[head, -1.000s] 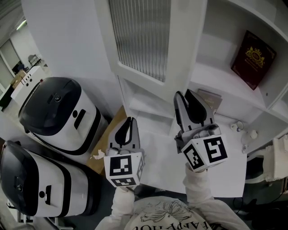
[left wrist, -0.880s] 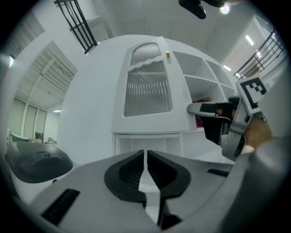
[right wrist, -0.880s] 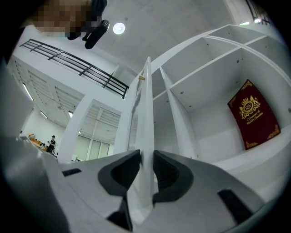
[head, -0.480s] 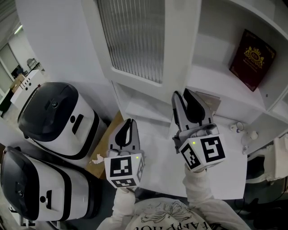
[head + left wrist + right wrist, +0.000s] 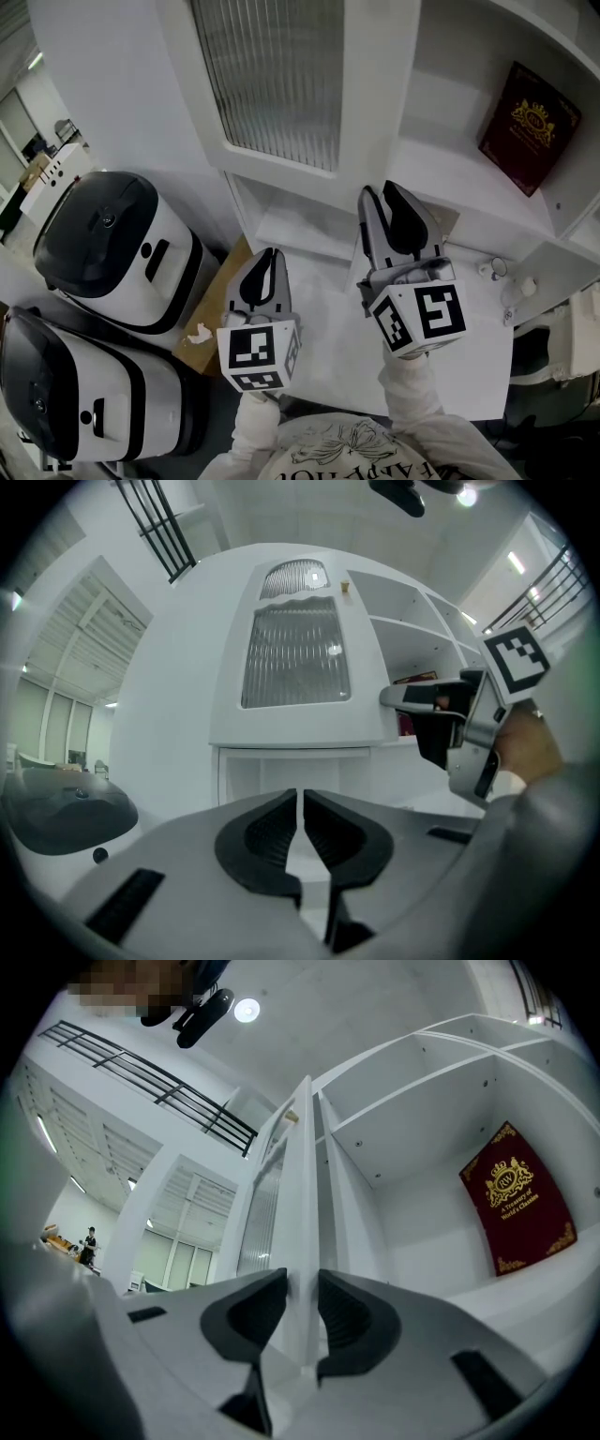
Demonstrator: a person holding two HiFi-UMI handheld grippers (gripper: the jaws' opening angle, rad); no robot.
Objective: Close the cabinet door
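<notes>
The white cabinet door [image 5: 281,84] with a ribbed glass panel stands open beside the bare shelves [image 5: 450,169]. My right gripper [image 5: 386,190] sits at the door's lower free corner. In the right gripper view the door's edge [image 5: 302,1204] runs between the jaws of the right gripper [image 5: 302,1283] and fills the gap between the pads. The left gripper view shows the door [image 5: 295,658] face-on, with the right gripper [image 5: 389,697] reaching its right edge. My left gripper [image 5: 269,251] hangs lower left, shut and empty, its jaws [image 5: 300,794] closed together.
A dark red book [image 5: 528,89] leans on the upper shelf. Two black-and-white machines [image 5: 112,244] [image 5: 66,384] stand on the floor at left, beside a brown box [image 5: 211,323]. Small items [image 5: 494,269] lie on the white counter [image 5: 469,356].
The door has shifted left in the head view and shows more of its glass panel. The right gripper has stayed at the door's edge; the left gripper has barely moved.
</notes>
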